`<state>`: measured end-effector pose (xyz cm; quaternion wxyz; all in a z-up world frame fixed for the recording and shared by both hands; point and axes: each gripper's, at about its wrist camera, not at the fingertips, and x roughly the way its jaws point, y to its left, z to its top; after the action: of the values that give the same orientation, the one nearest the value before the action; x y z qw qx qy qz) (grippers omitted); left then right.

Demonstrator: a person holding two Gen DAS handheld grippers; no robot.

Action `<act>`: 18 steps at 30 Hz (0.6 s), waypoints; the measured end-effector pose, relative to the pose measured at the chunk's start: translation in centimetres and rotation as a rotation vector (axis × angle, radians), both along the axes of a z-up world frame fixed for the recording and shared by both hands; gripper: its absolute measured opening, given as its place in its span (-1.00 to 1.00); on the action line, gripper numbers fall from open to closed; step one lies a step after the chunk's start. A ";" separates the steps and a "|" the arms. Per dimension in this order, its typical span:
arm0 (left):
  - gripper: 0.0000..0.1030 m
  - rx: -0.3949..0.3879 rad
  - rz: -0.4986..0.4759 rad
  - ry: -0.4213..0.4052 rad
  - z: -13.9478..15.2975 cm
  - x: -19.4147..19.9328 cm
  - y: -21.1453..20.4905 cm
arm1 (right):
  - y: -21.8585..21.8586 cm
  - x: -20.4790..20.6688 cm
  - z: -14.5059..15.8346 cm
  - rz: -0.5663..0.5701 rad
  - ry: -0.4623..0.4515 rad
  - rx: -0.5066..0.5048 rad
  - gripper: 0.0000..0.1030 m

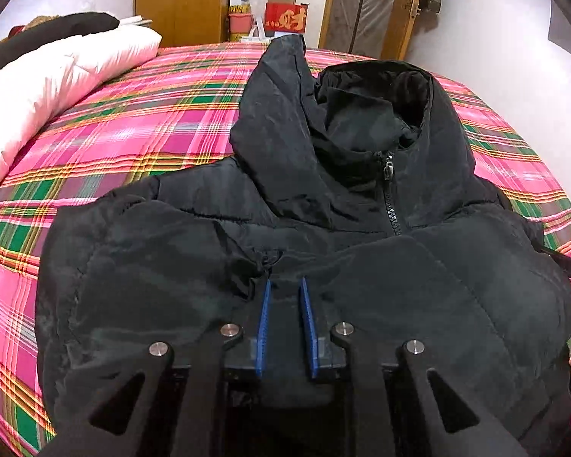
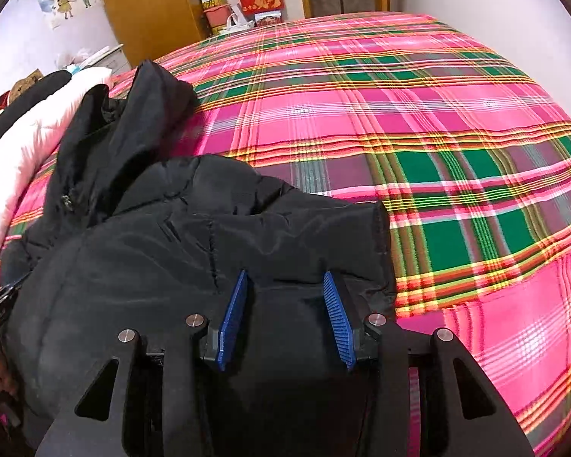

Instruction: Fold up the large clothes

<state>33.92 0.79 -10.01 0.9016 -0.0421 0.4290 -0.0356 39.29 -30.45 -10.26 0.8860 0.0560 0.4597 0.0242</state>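
A black hooded puffer jacket (image 1: 217,266) lies front up on the plaid bed, zipped, with its hood (image 1: 373,114) toward the far side. My left gripper (image 1: 285,285) hovers over the jacket's chest, its blue pads a narrow gap apart with dark fabric between them; a grip cannot be confirmed. In the right wrist view the jacket (image 2: 163,251) fills the left half. My right gripper (image 2: 285,278) is open, its blue pads straddling the jacket fabric near a sleeve cuff (image 2: 380,236).
The bed has a pink, green and yellow plaid sheet (image 2: 456,144). A white quilt (image 1: 49,83) lies at the far left with a dark garment on it. Beyond the bed stand a wooden wardrobe (image 1: 182,0), boxes and a red carton (image 1: 285,19).
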 end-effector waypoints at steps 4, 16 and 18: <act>-0.63 -0.026 0.004 0.023 1.1 0.2 0.3 | -0.1 -0.4 1.7 -0.003 0.015 -0.011 -0.16; -0.64 -0.052 -0.063 -0.023 5.1 -6.6 -0.5 | 4.4 -7.1 3.7 0.139 -0.009 0.020 -0.16; -0.64 -0.042 -0.049 0.056 2.5 -5.8 -0.6 | 4.7 -6.8 2.0 0.140 0.036 0.001 -0.16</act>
<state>28.14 0.22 -7.49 0.8869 -0.0514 0.4544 -0.0654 32.44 -25.72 -8.22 0.8738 0.0245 0.4781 0.0855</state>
